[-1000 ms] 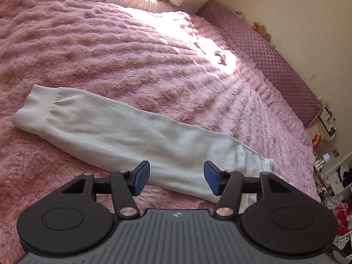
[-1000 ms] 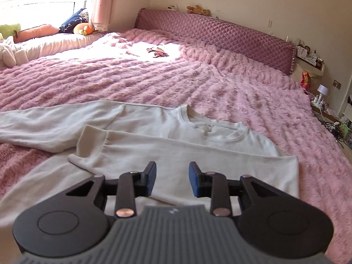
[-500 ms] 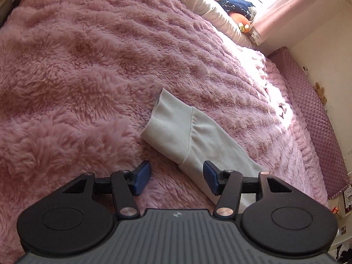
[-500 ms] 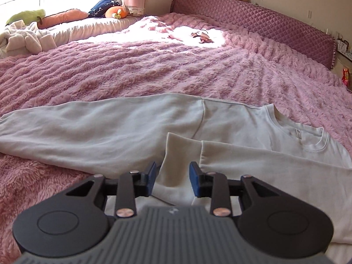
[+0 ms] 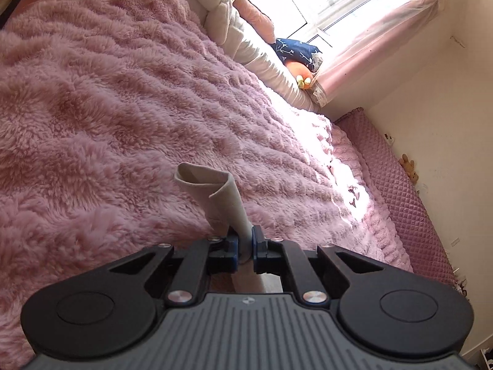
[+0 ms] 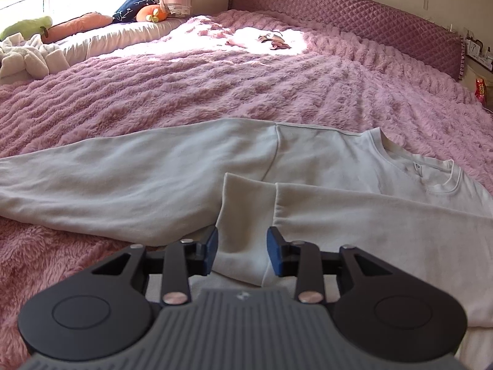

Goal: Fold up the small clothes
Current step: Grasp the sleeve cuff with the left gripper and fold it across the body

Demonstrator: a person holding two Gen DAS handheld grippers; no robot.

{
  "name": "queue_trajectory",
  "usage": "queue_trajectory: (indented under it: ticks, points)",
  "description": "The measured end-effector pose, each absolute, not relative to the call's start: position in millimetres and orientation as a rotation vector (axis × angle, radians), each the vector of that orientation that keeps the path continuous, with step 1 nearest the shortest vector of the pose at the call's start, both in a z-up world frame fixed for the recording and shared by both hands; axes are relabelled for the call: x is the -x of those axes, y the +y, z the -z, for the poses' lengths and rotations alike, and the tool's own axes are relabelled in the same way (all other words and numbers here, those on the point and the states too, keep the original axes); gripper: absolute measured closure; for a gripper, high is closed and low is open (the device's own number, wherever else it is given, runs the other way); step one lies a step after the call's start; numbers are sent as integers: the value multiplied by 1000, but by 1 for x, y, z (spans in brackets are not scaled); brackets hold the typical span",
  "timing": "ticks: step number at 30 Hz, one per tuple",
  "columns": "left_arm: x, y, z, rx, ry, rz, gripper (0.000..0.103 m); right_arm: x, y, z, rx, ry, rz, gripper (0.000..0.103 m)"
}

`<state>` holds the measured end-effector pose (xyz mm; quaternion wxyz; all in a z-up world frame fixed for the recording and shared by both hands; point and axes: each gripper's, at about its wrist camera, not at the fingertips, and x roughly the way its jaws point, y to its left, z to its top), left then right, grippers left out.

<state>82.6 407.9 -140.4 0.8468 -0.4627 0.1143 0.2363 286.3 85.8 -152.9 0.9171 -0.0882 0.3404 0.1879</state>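
A white long-sleeved sweatshirt (image 6: 323, 160) lies flat on the pink fluffy bedspread (image 6: 215, 77). One sleeve (image 6: 123, 178) stretches out to the left. The other sleeve is folded across the body, and its cuff (image 6: 243, 215) lies just ahead of my right gripper (image 6: 242, 254), which is open and empty above it. In the left wrist view my left gripper (image 5: 244, 248) is shut on the outstretched sleeve's cuff (image 5: 212, 191), which curls up in front of the jaws above the bedspread (image 5: 107, 108).
Pillows and soft toys (image 6: 92, 21) line the window side. A quilted purple headboard (image 6: 354, 18) runs along the far wall. A small item (image 6: 271, 38) lies in the sunlit patch. White bedding (image 5: 222, 18) is bunched near the window (image 5: 339, 0).
My left gripper moved along the sleeve to its cuff, closed on it and lifted it. My right gripper shifted left over the folded sleeve's cuff and stays open.
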Motion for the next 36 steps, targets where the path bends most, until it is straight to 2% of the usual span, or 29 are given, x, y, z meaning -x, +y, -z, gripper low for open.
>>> queue_trajectory:
  ticks: [10, 14, 18, 24, 34, 35, 36]
  points:
    - [-160, 328, 38, 873, 119, -202, 95, -248, -9, 111, 116, 637, -329, 68]
    - [-206, 260, 6, 813, 119, -43, 96, -231, -64, 103, 93, 631, -278, 67]
    - [-250, 178, 0, 781, 165, 113, 95, -217, -120, 100, 49, 634, -214, 66]
    - [-295, 53, 40, 755, 324, 307, 96, -200, -197, 103, -10, 646, -124, 66]
    - [-323, -89, 169, 511, 754, 414, 95, -185, -284, 117, -56, 680, 3, 64]
    - [-320, -99, 176, 464, 772, 412, 93, -184, -288, 118, -59, 681, 9, 64]
    - [-316, -108, 180, 417, 801, 418, 84, -184, -293, 120, -63, 682, 19, 63]
